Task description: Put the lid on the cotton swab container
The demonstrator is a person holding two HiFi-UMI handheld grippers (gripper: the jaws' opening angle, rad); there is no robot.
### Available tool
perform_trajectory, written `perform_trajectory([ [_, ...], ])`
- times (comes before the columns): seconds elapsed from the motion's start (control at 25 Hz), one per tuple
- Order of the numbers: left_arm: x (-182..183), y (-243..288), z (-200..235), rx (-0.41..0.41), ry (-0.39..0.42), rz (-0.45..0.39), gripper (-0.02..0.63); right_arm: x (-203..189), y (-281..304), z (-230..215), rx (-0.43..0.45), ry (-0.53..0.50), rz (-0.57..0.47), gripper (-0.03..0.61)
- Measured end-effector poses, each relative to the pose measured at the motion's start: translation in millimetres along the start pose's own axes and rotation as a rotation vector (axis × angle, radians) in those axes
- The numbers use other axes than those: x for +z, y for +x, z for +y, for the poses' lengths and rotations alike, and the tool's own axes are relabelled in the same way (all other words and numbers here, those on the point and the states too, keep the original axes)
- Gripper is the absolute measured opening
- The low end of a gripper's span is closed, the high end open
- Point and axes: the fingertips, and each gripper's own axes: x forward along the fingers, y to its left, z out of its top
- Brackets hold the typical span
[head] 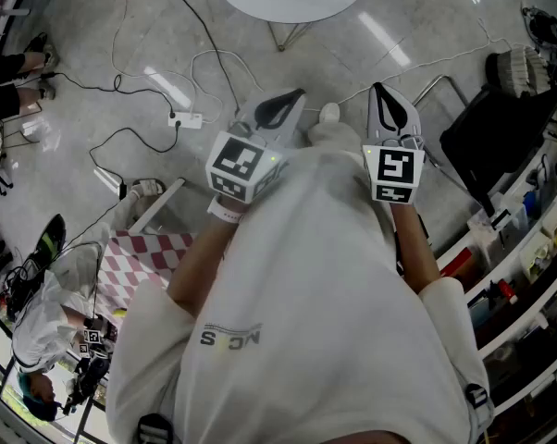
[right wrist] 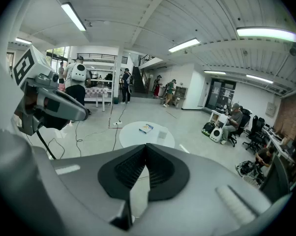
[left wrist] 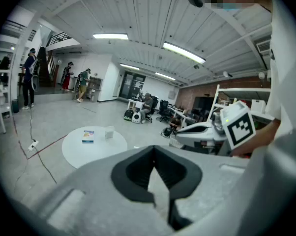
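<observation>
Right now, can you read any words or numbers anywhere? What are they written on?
"NC S", with a smudged letter in the middle: grey print on the person's shirt.
Cube on the left gripper and cube on the right gripper: black-and-white square patterns only, no words.
Box on the round table: print too small to read.

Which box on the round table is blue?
The flat box, lying left of the taller white box on the round table.
</observation>
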Motion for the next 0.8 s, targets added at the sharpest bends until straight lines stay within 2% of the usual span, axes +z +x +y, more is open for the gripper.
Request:
perform_trajectory([
  [0.16, 3.6, -20.1, -31.7, 0.022, -0.011, -0.012, -0.002, 3.3, -25.1, 5.4, 0.047, 0.036, -0.014, 0.000],
  [0.28, 6.6, -26.3, -35.4, 0.041, -0.002, -0.023, -0.002, 6.5, -32.6, 7.3, 0.042, 0.047, -0.032, 0.000],
  [0.56, 2.4, -49.9, -23.1, 0.063, -0.048, -0.045, -0.002, 11.8, -38.2, 29.6, 0.075, 0.096, -0.100, -0.002],
  [0.8, 8.4, -49.0, 2.5, 0.077, -0.059, -0.031, -0.002, 24.6, -18.3, 31.4, 0.090, 0.079, -0.104, -0.002],
])
